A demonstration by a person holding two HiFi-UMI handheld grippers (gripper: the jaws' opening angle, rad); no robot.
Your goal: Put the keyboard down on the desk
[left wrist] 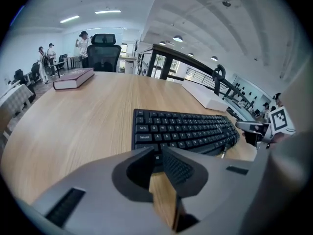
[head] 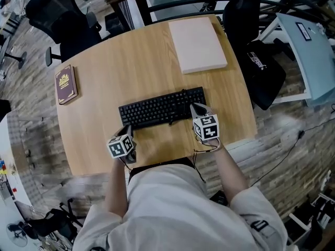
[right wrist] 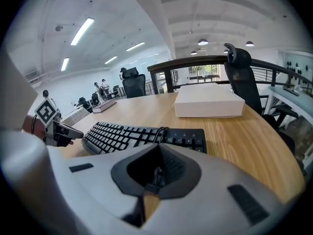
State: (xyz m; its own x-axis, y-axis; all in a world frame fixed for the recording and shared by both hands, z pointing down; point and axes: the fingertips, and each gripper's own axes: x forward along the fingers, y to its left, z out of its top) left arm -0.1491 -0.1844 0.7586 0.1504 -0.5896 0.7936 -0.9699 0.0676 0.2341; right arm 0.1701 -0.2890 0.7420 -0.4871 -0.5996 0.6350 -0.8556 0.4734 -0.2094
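The keyboard (head: 162, 107) lies flat on the tabletop (head: 104, 82), square to the person, so the placement is judged complete. The left hand-held gripper (left wrist: 159, 153) and the right hand-held gripper (right wrist: 155, 173) are both closed on nothing beside its two ends, apparently let go so that it rests there.

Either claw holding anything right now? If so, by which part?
Nothing is held. The left claw and right claw are both closed with nothing between them; the keyboard lies flat on the desk ahead of them.
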